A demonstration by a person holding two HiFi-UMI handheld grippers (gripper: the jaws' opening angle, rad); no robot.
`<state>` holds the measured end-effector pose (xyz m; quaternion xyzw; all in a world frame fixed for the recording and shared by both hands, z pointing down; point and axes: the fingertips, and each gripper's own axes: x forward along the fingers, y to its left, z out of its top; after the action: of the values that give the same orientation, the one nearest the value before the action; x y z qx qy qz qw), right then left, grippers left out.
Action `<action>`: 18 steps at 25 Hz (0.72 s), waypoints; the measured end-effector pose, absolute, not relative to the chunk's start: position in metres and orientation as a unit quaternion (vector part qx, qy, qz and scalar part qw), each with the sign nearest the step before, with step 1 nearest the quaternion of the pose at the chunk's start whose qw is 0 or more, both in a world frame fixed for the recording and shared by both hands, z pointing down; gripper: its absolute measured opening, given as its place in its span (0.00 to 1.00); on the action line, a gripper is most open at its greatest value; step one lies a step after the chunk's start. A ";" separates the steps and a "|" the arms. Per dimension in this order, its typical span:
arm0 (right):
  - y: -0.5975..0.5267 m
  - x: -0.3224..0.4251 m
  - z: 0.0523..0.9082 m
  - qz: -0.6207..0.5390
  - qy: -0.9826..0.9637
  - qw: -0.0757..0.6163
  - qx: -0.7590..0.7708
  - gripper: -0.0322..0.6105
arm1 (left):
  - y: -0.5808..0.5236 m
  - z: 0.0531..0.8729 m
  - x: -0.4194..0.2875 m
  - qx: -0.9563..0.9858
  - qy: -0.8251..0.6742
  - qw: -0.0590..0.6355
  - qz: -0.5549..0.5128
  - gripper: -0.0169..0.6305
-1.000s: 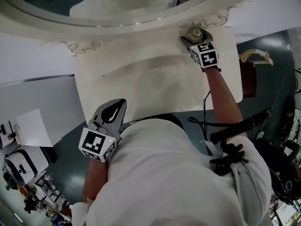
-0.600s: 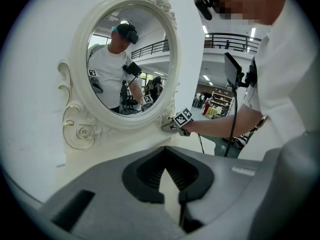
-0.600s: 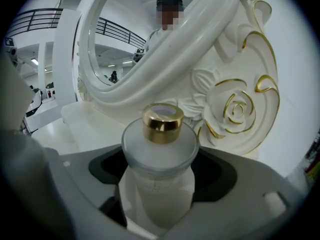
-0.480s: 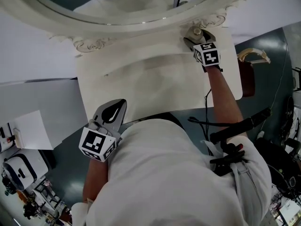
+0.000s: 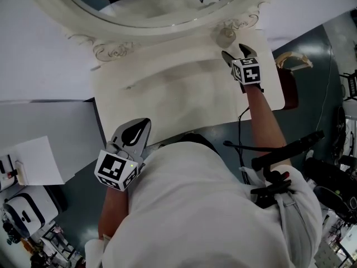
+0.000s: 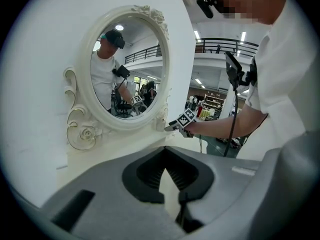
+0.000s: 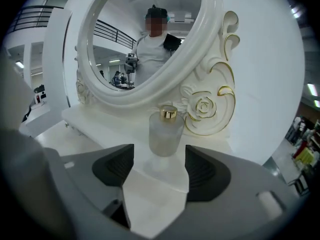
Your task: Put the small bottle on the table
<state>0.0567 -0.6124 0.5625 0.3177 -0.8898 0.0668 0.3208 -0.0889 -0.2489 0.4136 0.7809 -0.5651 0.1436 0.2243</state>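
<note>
As the head view looks steeply down, the small bottle (image 5: 226, 36) stands upright on the far right corner of the table (image 5: 167, 94), just beside the carved foot of the mirror (image 5: 139, 29); my right gripper (image 5: 235, 53) lies just to the near side of it, tips apart from it; my left gripper (image 5: 144, 123) hangs well apart, just off the table's near left edge, so the right hand is by far the nearer. In the left gripper view my left jaws meet at their tips with nothing in them; I see the right gripper side-on by the mirror's foot, but the bottle is too small there to make out. In the right gripper view my jaws stand wide, having just closed a little, and neither pad touches anything; the bottle rises straight ahead in line with the gap, gold cap uppermost, just beyond the tips, a clearance the head view only hints at. I judge the bottle placed; my way out is straight back along that gap, so that neither pad clips it.
</note>
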 end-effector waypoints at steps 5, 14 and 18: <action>-0.575 0.070 0.553 0.060 -0.882 0.323 0.337 0.35 | -0.222 0.412 -0.090 0.789 -0.558 0.218 0.137 0.03; -0.489 0.082 0.539 0.050 -0.877 0.329 0.346 0.05 | -0.171 0.406 -0.090 0.801 -0.549 0.203 0.127 0.03; -0.445 0.078 0.530 0.048 -0.881 0.328 0.337 0.05 | -0.147 0.405 -0.089 0.804 -0.546 0.199 0.122 0.03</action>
<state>0.0779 -0.4452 0.5303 0.3369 -0.8814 0.0478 0.3275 -0.0891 -0.1474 0.4048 0.8043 -0.5464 0.1220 0.1993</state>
